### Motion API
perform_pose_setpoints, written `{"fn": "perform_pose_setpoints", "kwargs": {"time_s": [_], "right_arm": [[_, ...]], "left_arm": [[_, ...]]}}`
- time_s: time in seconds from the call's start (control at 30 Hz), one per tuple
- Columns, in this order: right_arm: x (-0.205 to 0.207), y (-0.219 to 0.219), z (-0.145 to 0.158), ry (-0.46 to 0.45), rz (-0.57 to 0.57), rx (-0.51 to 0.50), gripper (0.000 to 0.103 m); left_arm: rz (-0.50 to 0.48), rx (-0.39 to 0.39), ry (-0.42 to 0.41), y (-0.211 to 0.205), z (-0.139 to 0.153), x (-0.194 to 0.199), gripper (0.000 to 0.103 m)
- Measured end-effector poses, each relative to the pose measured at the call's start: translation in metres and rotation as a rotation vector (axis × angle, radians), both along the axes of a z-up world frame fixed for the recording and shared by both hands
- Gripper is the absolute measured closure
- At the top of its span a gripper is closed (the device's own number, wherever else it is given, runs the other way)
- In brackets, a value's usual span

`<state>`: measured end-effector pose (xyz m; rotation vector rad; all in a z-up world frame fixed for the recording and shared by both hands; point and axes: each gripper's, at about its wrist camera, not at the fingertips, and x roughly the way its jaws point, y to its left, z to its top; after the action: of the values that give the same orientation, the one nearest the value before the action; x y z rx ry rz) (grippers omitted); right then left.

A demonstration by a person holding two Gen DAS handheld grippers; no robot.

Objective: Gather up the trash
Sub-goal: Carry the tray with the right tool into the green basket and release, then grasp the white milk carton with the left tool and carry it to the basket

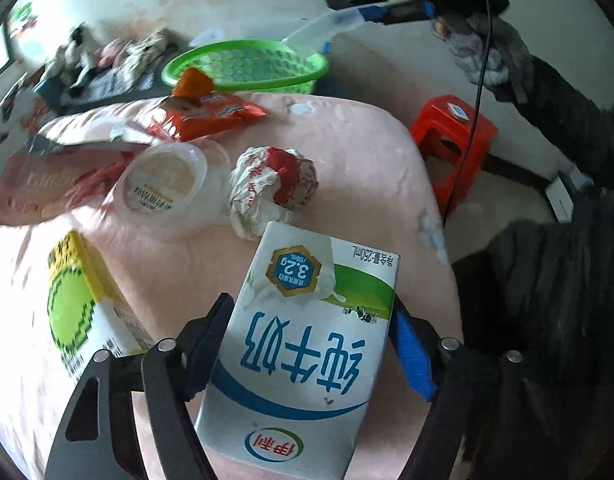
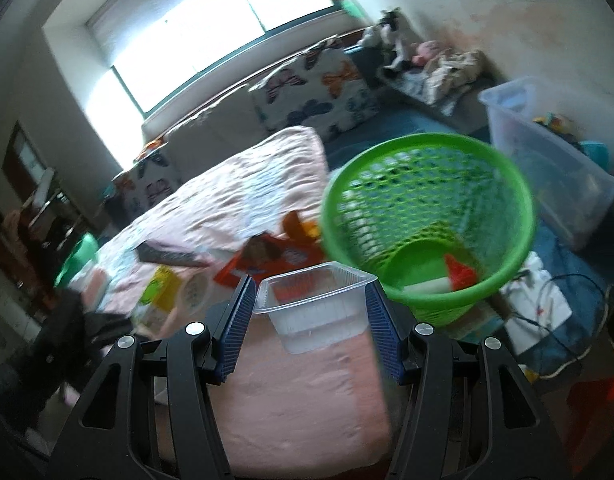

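Milk carton [image 1: 307, 344] on pink quilted bed [image 1: 367, 168]

A white and blue milk carton [image 1: 303, 344] with a green band lies flat on the pink cover. Beyond it sit a crumpled red and white wrapper [image 1: 273, 192], a round plastic cup [image 1: 163, 182] and an orange snack packet [image 1: 205, 114]. A clear plastic tub [image 2: 317, 306] is upright, near the green basket [image 2: 427, 216], which holds some trash.

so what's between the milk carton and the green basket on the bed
In the left wrist view, a crumpled wrapper lies between milk carton and green basket.
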<state>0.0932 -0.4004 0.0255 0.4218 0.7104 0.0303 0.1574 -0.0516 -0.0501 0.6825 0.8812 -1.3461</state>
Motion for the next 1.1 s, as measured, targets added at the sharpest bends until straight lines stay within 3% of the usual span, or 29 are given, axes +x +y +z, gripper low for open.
{"fn": "perform_pose_setpoints", "kwargs": {"time_s": [0.33,0.7,0.8,0.9,1.1], "right_arm": [[0.024,-0.052,-0.027,0.076,-0.142,-0.084,0.046],[0.071,-0.086,-0.070,0.167,-0.056,-0.129,0.046],[0.077,-0.090,-0.077,0.166,-0.032,-0.118,0.045],[0.078,-0.095,-0.080,0.154,-0.031,-0.098,0.037],[0.068,-0.102,-0.072,0.112,-0.027,-0.066,0.035]], "left_arm": [[0.275,-0.106,0.066,0.003,0.017,-0.010,0.033],[0.583,-0.243,0.052,-0.013,0.064,-0.015,0.033],[0.636,-0.288,0.069,-0.024,0.075,-0.009,0.033],[0.660,-0.311,0.080,-0.037,0.083,-0.002,0.033],[0.652,-0.306,0.069,-0.087,0.100,0.018,0.033]]}}
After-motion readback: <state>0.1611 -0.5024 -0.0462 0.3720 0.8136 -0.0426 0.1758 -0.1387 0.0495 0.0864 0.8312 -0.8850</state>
